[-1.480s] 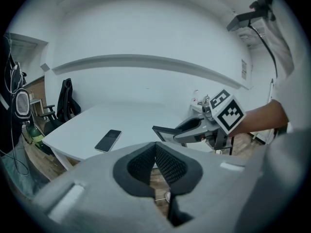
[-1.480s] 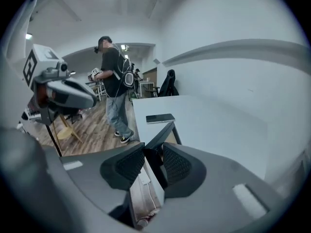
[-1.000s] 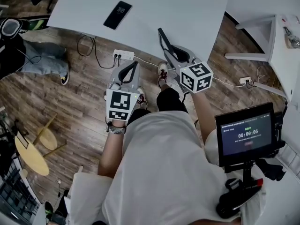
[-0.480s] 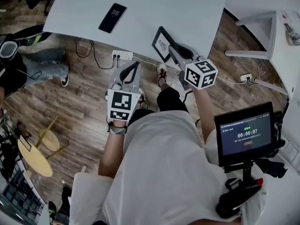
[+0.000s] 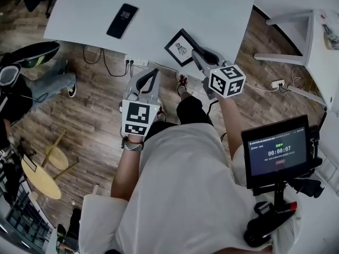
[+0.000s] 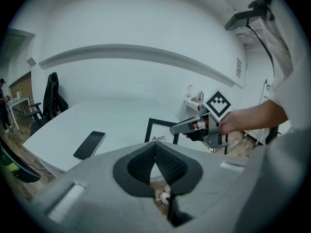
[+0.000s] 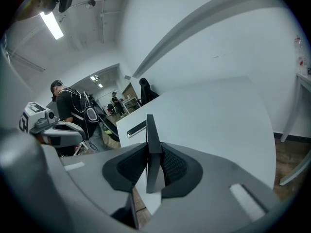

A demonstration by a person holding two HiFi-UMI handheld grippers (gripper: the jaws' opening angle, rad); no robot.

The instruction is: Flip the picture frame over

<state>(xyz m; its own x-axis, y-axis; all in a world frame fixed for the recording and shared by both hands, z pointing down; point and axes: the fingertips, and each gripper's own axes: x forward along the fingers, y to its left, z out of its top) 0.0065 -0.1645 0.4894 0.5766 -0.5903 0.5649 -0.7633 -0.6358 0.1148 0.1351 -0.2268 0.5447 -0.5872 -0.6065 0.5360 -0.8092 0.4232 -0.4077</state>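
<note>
The picture frame [image 5: 180,47] is black with a white print and shows its printed face in the head view. It hangs tilted over the near edge of the white table [image 5: 175,9]. My right gripper [image 5: 197,55] is shut on its right edge. In the right gripper view the frame [image 7: 150,130] stands edge-on between the pads. The left gripper view shows the frame [image 6: 159,129] and the right gripper [image 6: 187,126] ahead. My left gripper [image 5: 150,74] is shut and empty, below the table edge over the floor, left of the frame.
A black phone [image 5: 120,20] lies on the table to the left. A power strip [image 5: 136,62] and cables lie on the wooden floor beneath. A small screen [image 5: 275,152] stands at the right, a second white table [image 5: 318,41] at the far right, and a seated person [image 5: 21,83] at the left.
The frame went from edge-on to showing its printed face in the head view. The right gripper has moved with it, lower and toward the table. The left gripper crept forward.
</note>
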